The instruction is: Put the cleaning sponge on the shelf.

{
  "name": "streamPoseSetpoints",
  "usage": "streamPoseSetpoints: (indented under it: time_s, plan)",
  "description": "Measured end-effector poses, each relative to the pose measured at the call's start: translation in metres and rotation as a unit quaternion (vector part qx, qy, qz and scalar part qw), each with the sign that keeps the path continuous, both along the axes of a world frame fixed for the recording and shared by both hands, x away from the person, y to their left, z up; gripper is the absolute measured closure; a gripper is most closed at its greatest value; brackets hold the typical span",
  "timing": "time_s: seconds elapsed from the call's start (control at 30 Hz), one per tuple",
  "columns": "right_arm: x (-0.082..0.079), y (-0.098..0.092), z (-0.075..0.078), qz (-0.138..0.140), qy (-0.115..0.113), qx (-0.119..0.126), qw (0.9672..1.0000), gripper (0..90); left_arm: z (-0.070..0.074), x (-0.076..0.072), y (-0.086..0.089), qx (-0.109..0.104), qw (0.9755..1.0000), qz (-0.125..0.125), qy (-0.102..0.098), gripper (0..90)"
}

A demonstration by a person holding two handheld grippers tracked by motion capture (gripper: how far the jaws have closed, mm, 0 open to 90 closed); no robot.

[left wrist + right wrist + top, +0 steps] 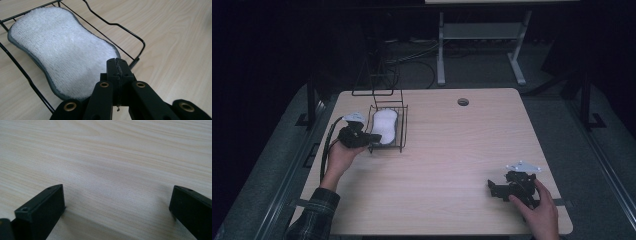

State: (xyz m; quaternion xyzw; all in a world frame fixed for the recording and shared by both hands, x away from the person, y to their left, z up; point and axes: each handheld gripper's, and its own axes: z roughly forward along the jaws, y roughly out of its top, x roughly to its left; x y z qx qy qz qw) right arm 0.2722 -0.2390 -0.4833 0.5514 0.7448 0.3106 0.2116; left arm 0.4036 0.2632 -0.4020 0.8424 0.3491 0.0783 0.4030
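A white terry sponge pad with a grey edge (384, 125) (62, 50) lies in a black wire basket (403, 127) (140, 40) at the table's left. My left gripper (371, 137) (117, 66) is shut, its jaws pressed together. Its tips sit at the basket's near end, over the pad's edge. Whether they pinch the rim wire is hidden. My right gripper (490, 186) (117, 202) rests low over bare wood at the table's near right. It is open, jaws wide apart, with nothing between them.
The light wooden table (452, 150) has a round cable hole (463, 102) near its far edge. A taller black wire frame (374, 80) stands behind the basket. The legs of another desk (440, 50) stand on the floor beyond.
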Motion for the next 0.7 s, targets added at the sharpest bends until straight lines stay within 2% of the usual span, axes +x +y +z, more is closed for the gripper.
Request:
streamPoseSetpoints:
  time_s: [0.2, 0.47, 0.57, 0.63, 0.7]
  plan:
    - [0.000, 0.000, 0.000, 0.000, 0.000, 0.000, 1.0000, 0.0, 0.004, -0.020, -0.004, 0.002, 0.9999, -0.012, -0.004, 89.8]
    - [0.000, 0.000, 0.000, 0.000, 0.000, 0.000, 1.0000, 0.0, 0.005, -0.046, -0.009, 0.018, 0.9992, -0.032, -0.016, 88.9]
    - [0.000, 0.000, 0.000, 0.000, 0.000, 0.000, 1.0000, 0.0, 0.002, -0.054, -0.010, 0.035, 0.9986, -0.036, -0.014, 76.3]
    - [0.000, 0.000, 0.000, 0.000, 0.000, 0.000, 1.0000, 0.0, -0.001, -0.059, -0.010, 0.033, 0.9989, -0.032, -0.013, 69.2]
    - [0.000, 0.000, 0.000, 0.000, 0.000, 0.000, 1.0000, 0.0, -0.004, -0.065, -0.010, 0.039, 0.9987, -0.031, -0.013, 61.2]
